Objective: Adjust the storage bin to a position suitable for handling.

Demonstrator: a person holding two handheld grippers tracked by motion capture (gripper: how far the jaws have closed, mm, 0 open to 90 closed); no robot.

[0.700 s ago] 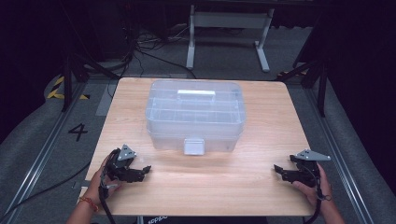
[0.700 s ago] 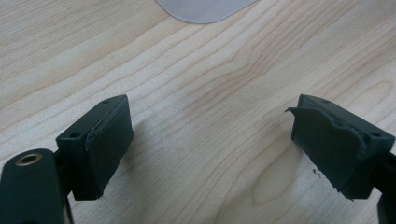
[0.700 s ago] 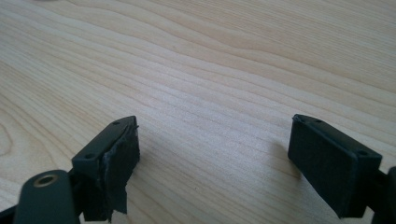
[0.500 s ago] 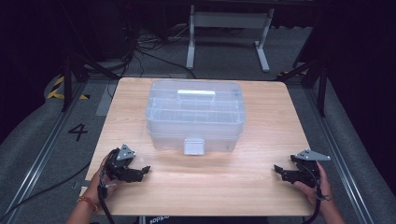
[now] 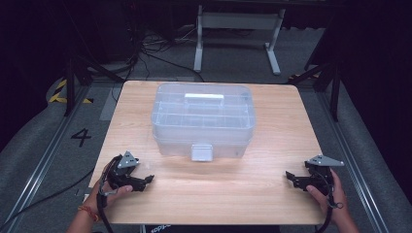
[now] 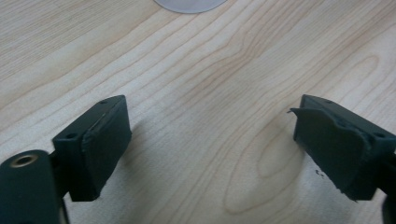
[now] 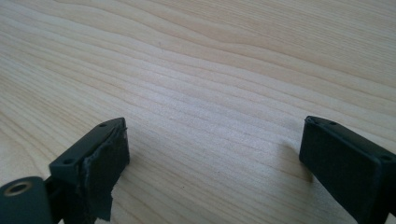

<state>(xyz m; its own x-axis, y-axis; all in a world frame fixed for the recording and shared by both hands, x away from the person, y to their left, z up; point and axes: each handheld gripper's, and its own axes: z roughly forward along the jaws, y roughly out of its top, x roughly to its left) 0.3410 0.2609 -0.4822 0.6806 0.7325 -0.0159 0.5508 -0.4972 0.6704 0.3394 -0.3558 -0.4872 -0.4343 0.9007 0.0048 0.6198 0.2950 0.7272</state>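
1. The left gripper [image 5: 145, 180] rests low on the worktop [image 5: 272, 194] near its front left corner, jaws spread wide with only bare wood between them; its own view confirms this.
2. The clear box [image 5: 203, 119] sits mid-worktop, toward the far edge, lid on, its white latch [image 5: 202, 152] facing the person. It lies well apart from both grippers.
3. The right gripper [image 5: 290, 177] rests near the front right corner, jaws likewise spread and holding nothing.
4. Judged from this, the work has not yet begun: both grippers wait. The next move likely calls for reaching forward to the latch or the box's sides.
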